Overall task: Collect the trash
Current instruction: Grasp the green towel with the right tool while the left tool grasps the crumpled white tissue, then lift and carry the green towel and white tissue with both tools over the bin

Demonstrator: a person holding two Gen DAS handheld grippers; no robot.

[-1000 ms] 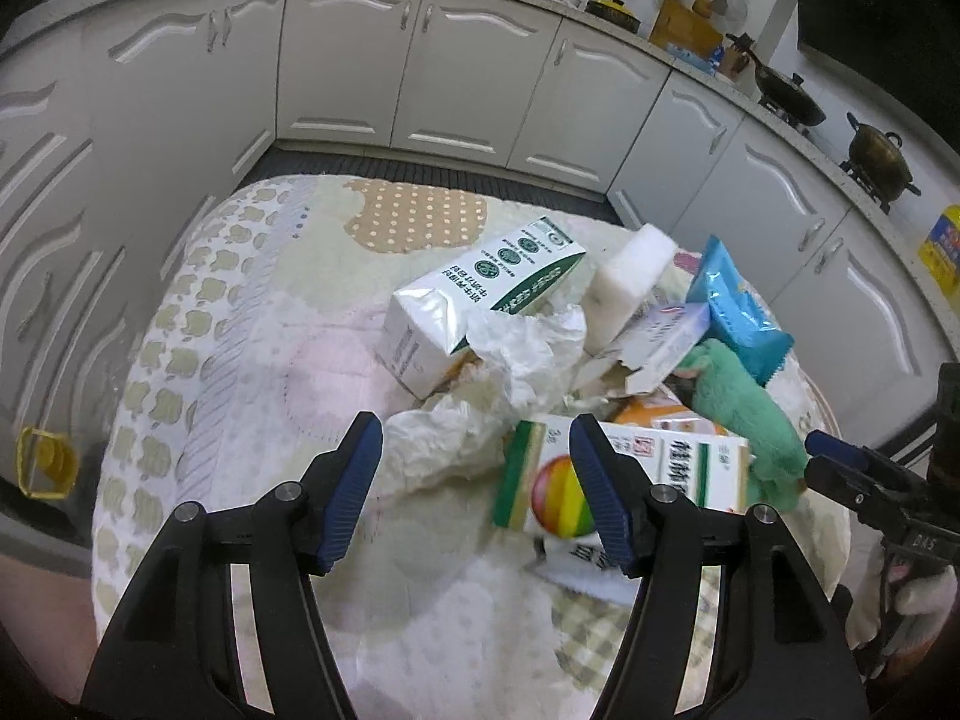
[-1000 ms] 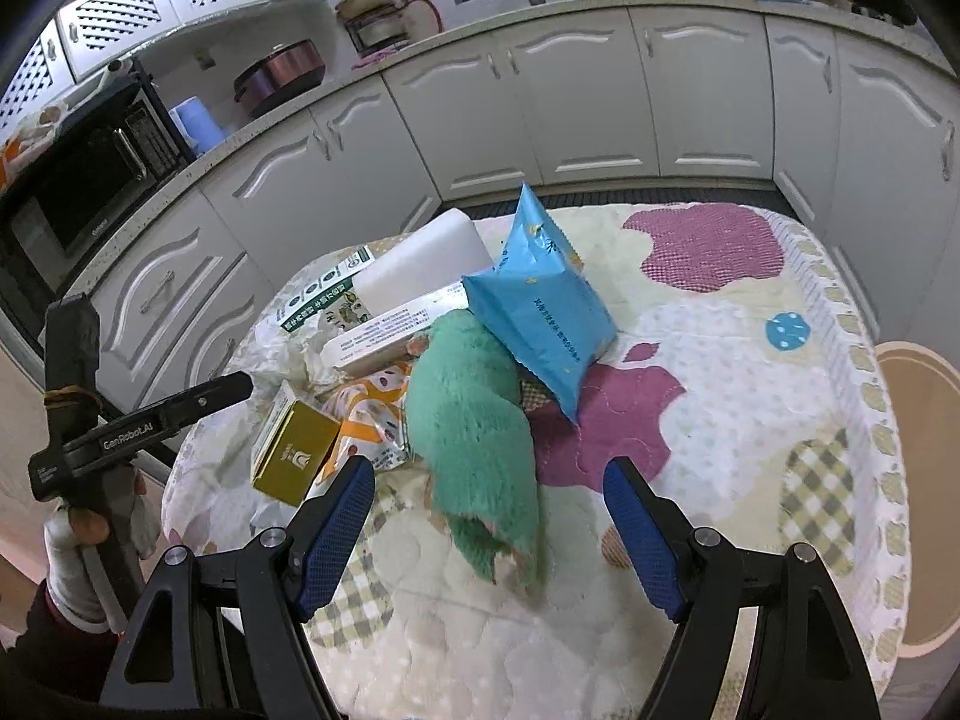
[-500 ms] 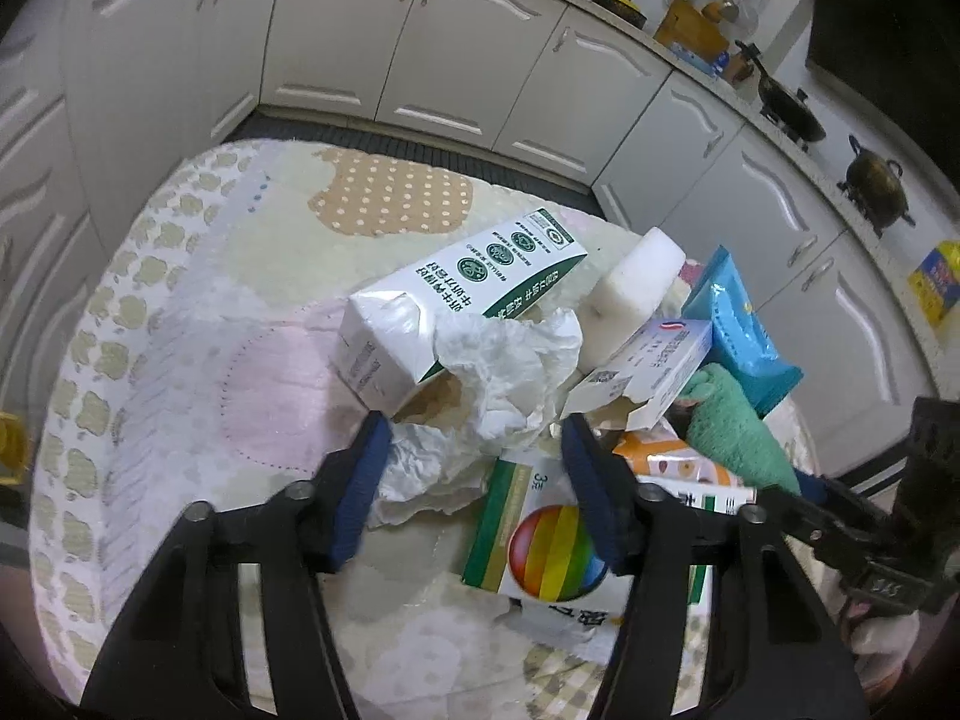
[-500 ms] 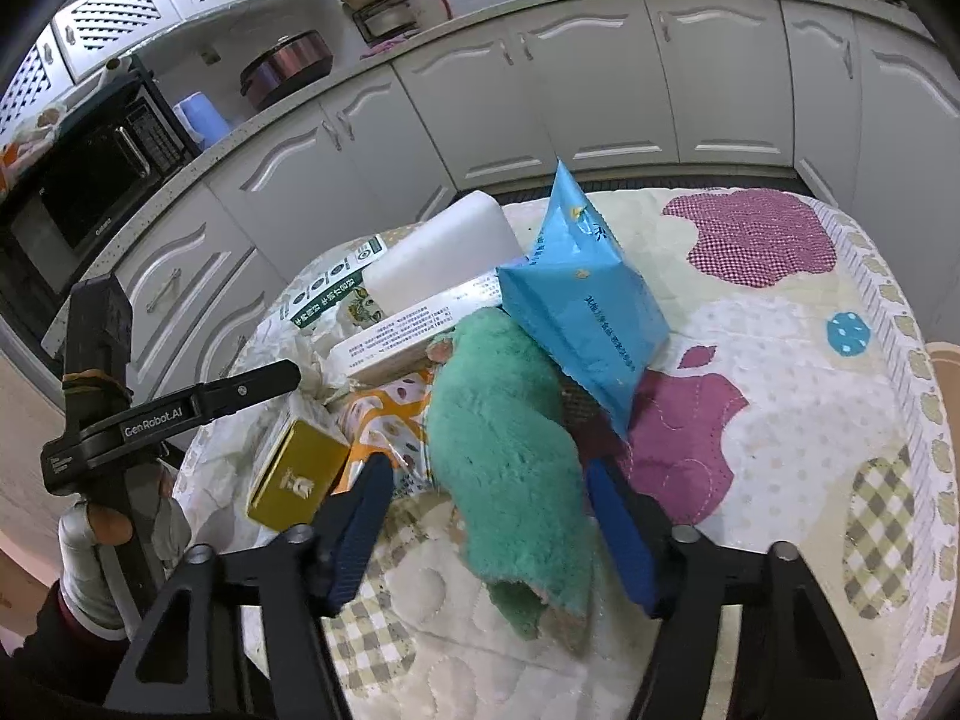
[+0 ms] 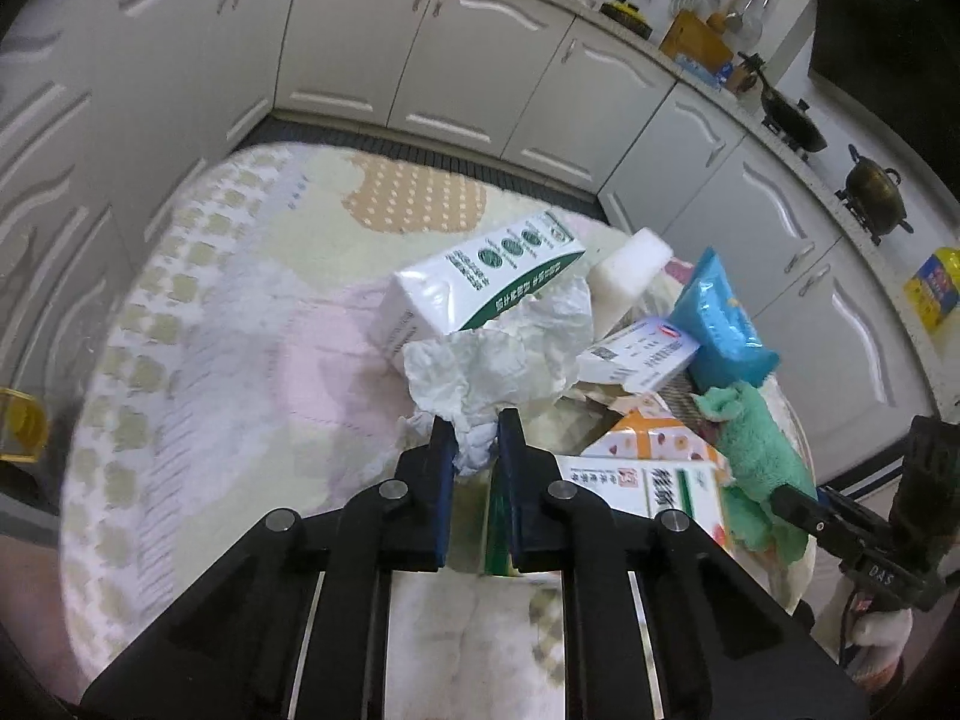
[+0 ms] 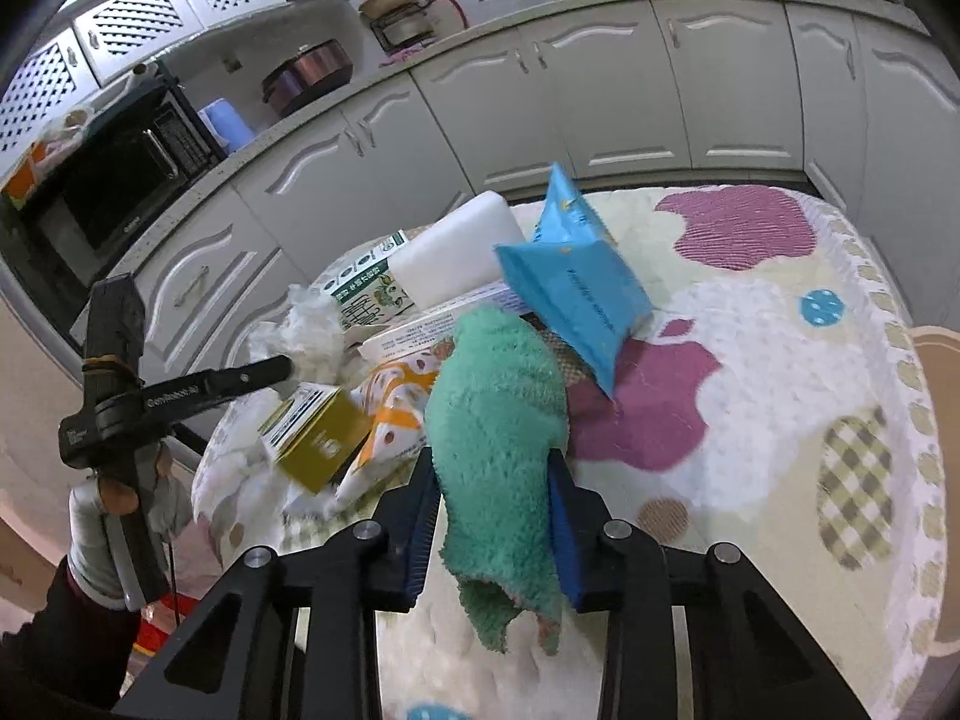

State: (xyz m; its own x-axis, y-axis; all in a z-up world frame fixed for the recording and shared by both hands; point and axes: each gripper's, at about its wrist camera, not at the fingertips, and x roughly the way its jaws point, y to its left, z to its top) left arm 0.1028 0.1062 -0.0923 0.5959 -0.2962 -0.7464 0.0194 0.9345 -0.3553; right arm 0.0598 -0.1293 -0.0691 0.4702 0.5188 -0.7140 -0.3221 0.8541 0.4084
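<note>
A heap of trash lies on a quilted table. My left gripper [image 5: 471,423] is shut on the lower corner of a crumpled white tissue [image 5: 498,360], which rests against a white-and-green carton [image 5: 486,270]. My right gripper [image 6: 492,468] is shut on a green fluffy cloth [image 6: 498,408], whose end hangs down between the fingers. The cloth also shows in the left wrist view [image 5: 756,450], and the tissue in the right wrist view [image 6: 309,336].
The heap also holds a blue pouch [image 6: 576,294], a white foam block [image 6: 456,252], a gold box [image 6: 318,438], an orange-patterned packet [image 6: 390,414] and a rainbow-print box [image 5: 648,492]. White kitchen cabinets [image 5: 480,78] ring the table. The quilt [image 6: 780,396] spreads out to the right.
Both grippers moved forward into the heap and closed: the left one onto the tissue, the right one onto the green cloth. The gold box has tipped up.
</note>
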